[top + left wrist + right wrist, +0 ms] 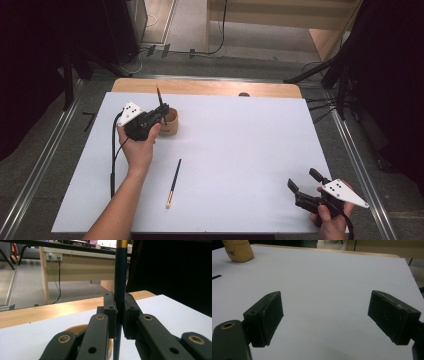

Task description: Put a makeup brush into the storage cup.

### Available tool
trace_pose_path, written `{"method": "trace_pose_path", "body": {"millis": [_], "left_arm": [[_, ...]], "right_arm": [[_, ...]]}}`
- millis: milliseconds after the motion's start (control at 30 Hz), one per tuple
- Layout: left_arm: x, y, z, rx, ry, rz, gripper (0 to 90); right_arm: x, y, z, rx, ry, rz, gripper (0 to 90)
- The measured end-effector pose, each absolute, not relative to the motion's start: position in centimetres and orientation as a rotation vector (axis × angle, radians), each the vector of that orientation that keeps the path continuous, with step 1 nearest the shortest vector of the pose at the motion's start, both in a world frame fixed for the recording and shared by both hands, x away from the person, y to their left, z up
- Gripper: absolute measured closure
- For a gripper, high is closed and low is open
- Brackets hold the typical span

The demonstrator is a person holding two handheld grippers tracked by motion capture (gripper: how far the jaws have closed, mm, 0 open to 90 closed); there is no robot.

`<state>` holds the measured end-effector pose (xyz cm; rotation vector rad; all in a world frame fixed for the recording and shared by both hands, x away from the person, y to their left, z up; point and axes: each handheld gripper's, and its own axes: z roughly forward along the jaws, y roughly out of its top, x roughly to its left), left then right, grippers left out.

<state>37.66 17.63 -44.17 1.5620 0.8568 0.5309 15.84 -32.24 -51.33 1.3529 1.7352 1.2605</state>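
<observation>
One chopstick (120,277) is held upright over the wooden cup (170,122) near the table's far-left corner by the clamped left gripper (161,113), while a second chopstick (174,182) lies unplaced toward the near edge (right gripper (303,181) spread apart, holding nothing).

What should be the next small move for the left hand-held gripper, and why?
Probably lower and release: the left hand-held gripper holds one dark chopstick upright over the wooden cup, while a second chopstick lies on the white sheet.

Dark chopstick (160,101), gold-banded top, upright over wooden cup (170,123) at far left of desk. Second dark chopstick (173,183), pale tip, lies flat, near centre-left.
</observation>
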Motion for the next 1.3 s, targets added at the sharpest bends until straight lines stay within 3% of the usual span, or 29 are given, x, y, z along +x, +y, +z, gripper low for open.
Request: {"method": "trace_pose_path", "body": {"millis": [1300], "left_arm": [[39.9,14.4,-47.2,1.624,1.014,0.682,84.5]], "right_arm": [[15.3,-32.1,-50.7,1.303,1.726,1.309,13.9]]}}
